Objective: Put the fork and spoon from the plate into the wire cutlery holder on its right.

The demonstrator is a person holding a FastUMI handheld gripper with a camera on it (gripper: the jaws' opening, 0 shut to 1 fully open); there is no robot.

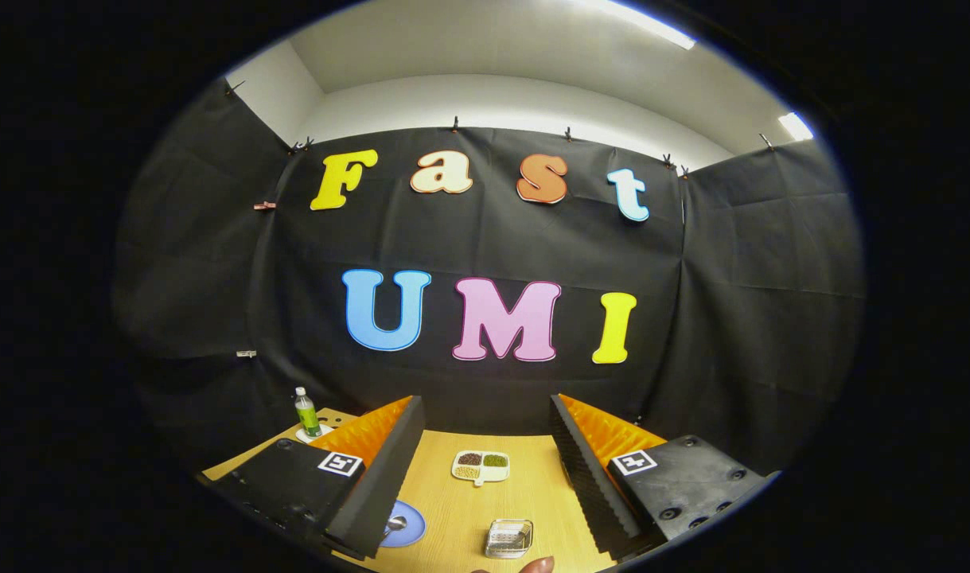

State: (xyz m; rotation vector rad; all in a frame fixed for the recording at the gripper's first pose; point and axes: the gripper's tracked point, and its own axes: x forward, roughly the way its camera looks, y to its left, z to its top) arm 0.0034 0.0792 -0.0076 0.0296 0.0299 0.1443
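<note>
My gripper [485, 469] is held high above the wooden table [524, 497], its two fingers [373, 485] spread wide apart and open, with nothing between them. Below the gap, near the table's front, stands the wire cutlery holder [508, 538]. Left of it, partly hidden behind the left finger, lies a blue plate [409, 527] with a metal utensil [395, 524] showing on it; I cannot tell fork from spoon here.
A white divided dish [481, 466] holding brown, green and pale grains sits farther back on the table. A green bottle [306, 414] stands on a white coaster at the far left corner. A fingertip [536, 565] shows at the table's near edge.
</note>
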